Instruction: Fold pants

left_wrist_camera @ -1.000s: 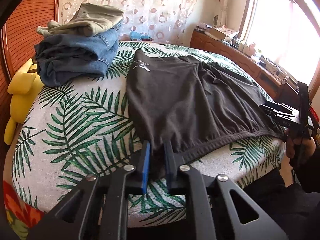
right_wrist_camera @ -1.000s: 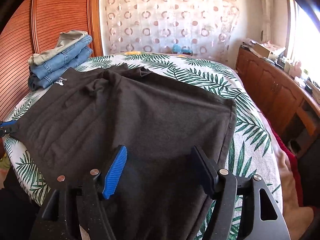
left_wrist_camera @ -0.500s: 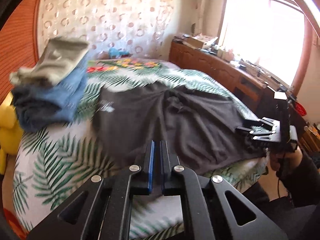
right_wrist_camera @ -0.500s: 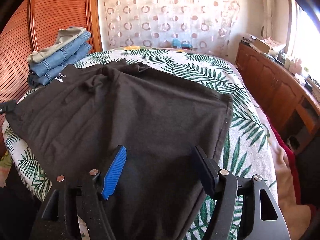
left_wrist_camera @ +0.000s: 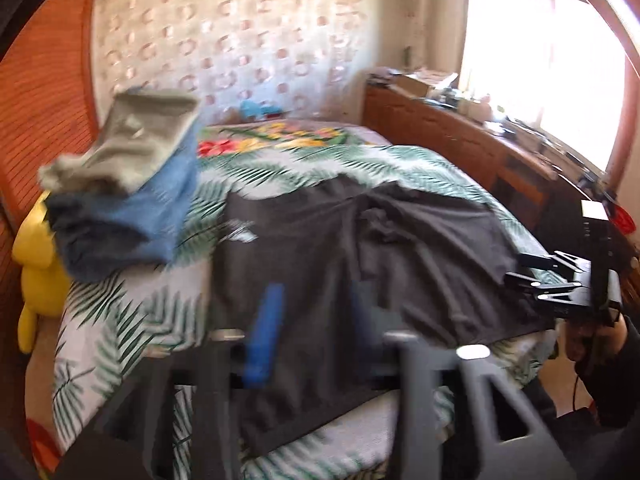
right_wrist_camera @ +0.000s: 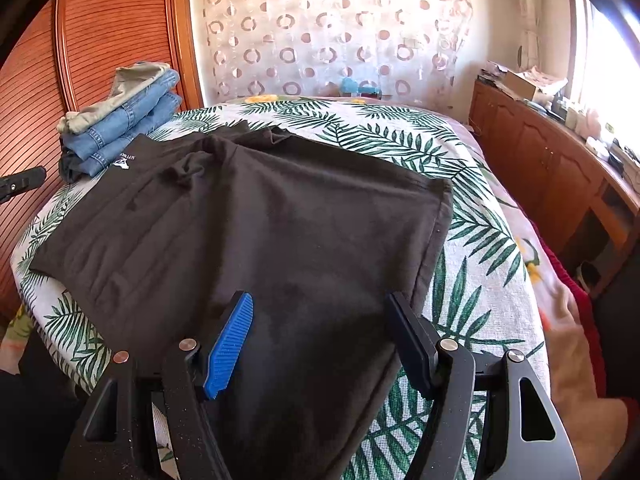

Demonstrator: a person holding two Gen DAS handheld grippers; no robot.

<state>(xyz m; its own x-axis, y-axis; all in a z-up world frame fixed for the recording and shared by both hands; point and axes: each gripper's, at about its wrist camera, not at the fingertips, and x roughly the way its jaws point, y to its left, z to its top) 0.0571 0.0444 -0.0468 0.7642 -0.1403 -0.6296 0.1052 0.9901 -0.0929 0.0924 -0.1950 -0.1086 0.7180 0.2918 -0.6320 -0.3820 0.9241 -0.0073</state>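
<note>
Released from the left claw (left_wrist_camera: 316,332), whose jaws have just been opening, the pants (right_wrist_camera: 248,232) are left flat on the bed (right_wrist_camera: 472,184); right claw (right_wrist_camera: 320,344) is held wide above them, ready for folding.

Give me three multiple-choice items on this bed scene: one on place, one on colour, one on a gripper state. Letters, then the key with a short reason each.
1. Where is the stack of folded clothes?
A. on the wooden cabinet
B. on the bed's far left corner, beyond the dark pants
C. on the floor

2. What colour are the pants spread on the bed?
A. dark charcoal
B. red
C. white

3. How do the right gripper jaws stand?
A. shut on the waistband
B. shut on nothing
C. open above the cloth

Key: 1 B, the stack sits on the bed by the slatted wooden wall; 2 A, the cloth is dark against the leaf print; 3 C, a wide gap shows between the pads, which pinch nothing.
</note>
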